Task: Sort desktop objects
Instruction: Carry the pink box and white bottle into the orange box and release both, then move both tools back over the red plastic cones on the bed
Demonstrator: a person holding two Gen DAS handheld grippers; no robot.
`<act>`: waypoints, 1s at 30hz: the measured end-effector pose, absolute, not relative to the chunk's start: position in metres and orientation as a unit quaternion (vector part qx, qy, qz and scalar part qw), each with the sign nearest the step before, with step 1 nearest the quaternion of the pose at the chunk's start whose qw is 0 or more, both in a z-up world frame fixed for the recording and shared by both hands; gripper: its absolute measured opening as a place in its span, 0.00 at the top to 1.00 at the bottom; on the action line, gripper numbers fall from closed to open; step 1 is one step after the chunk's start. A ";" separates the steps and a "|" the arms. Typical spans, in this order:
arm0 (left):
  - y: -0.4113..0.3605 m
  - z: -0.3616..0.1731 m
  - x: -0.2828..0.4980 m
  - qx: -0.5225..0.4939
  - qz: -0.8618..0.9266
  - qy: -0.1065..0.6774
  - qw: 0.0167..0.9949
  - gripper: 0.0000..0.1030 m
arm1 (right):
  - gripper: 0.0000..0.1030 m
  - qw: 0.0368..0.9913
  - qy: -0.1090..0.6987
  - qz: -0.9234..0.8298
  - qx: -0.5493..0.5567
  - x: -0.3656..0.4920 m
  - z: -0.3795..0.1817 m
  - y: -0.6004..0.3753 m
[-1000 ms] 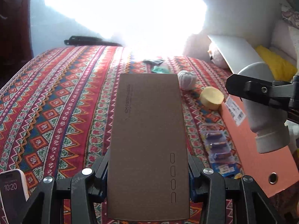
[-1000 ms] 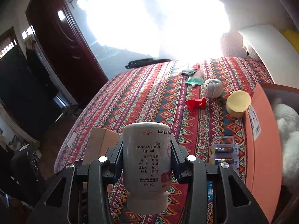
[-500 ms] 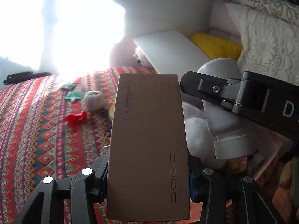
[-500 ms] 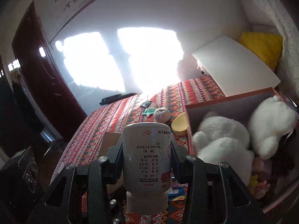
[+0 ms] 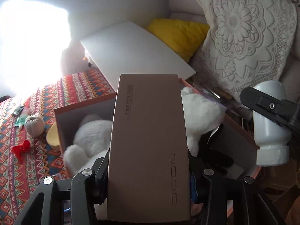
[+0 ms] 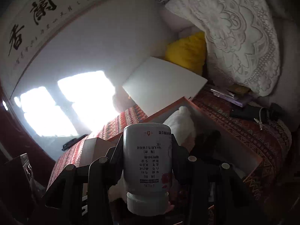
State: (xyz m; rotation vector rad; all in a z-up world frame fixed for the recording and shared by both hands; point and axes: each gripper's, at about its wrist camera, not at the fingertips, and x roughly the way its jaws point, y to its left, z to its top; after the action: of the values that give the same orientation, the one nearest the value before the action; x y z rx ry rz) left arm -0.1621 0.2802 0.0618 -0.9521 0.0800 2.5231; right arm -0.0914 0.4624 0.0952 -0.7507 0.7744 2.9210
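My left gripper [image 5: 149, 170] clamps the flat brown box [image 5: 148, 150]; my right gripper [image 6: 147, 161] clamps the white bottle [image 6: 148, 161], cap toward me. Orange storage box [image 5: 61, 116] lies below, ahead of both.

The brown box [image 5: 148, 150] is looking like matt cardboard. The white bottle [image 6: 147, 161] is showing smooth plastic; the toy [image 5: 90, 142] is looking fluffy

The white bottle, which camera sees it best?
The right wrist view: the white bottle fills the middle, label readable, cap toward the camera. The left wrist view shows it only at the right edge, partly behind a black finger.
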 end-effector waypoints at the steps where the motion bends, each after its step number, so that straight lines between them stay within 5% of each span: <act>1: 0.288 0.061 -0.168 -0.347 0.910 0.030 0.222 0.48 | 0.56 0.023 0.250 0.938 -0.239 -0.090 0.093 0.469; 2: 0.292 0.060 -0.174 -0.354 0.908 0.029 0.223 0.47 | 0.56 0.031 0.251 0.938 -0.238 -0.090 0.091 0.475; 4: 0.296 0.060 -0.183 -0.362 0.905 0.020 0.222 0.22 | 0.54 0.047 0.248 0.938 -0.239 -0.094 0.085 0.484; 5: 0.295 0.060 -0.185 -0.362 0.906 0.012 0.220 0.18 | 0.52 0.057 0.243 0.937 -0.245 -0.097 0.081 0.486; 7: 0.286 0.064 -0.186 -0.353 0.911 -0.005 0.212 0.11 | 0.22 0.074 0.242 0.933 -0.255 -0.100 0.074 0.490; 20: 0.207 0.057 -0.172 -0.348 0.924 -0.043 0.155 0.10 | 0.19 0.066 0.240 0.935 -0.254 -0.106 0.078 0.463; 30: 0.064 0.012 -0.162 -0.375 0.924 -0.062 0.034 0.07 | 0.19 0.017 0.177 0.951 -0.255 -0.120 0.091 0.360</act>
State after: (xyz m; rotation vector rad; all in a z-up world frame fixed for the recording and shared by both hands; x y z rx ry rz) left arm -0.1622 0.0641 0.0117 -1.1545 -0.1913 2.8430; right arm -0.1203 0.3602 0.0906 -0.7916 0.5486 2.9547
